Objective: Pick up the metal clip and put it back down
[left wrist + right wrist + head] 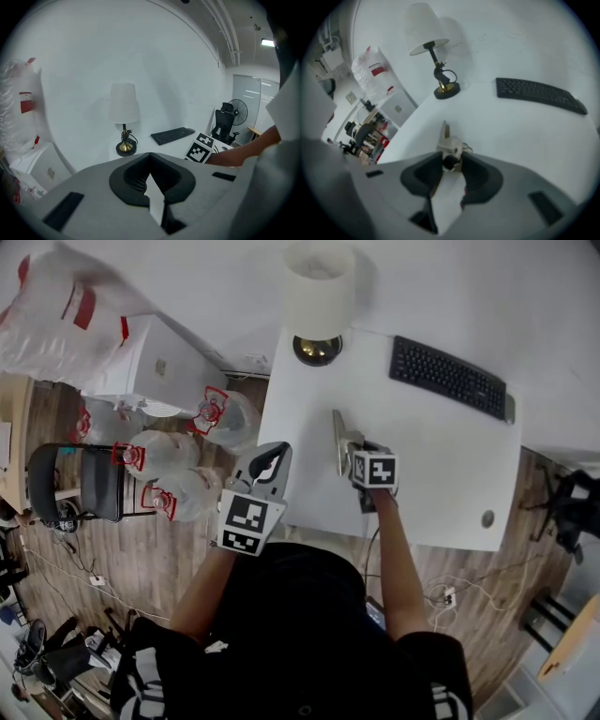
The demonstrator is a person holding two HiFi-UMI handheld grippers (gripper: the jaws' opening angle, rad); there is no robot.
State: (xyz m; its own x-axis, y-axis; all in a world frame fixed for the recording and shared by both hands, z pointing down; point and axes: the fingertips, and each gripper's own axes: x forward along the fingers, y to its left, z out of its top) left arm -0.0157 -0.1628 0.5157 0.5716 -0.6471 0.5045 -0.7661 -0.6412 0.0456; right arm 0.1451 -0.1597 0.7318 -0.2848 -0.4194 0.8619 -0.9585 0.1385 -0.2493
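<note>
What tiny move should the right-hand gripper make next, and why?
Probably a short lift straight up. The right gripper appears closed on the near end of the metal clip, which lies on the white table, so the grip looks made and raising comes next.

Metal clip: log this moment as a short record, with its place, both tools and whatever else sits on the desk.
metal clip: appears to rest on the white desk, towards its left edge
right tool: pointing down, jaws closed on the clip
left tool: held off the desk's left edge, jaws together, empty
also on desk: lamp, keyboard
clip lifted: not visibly
</note>
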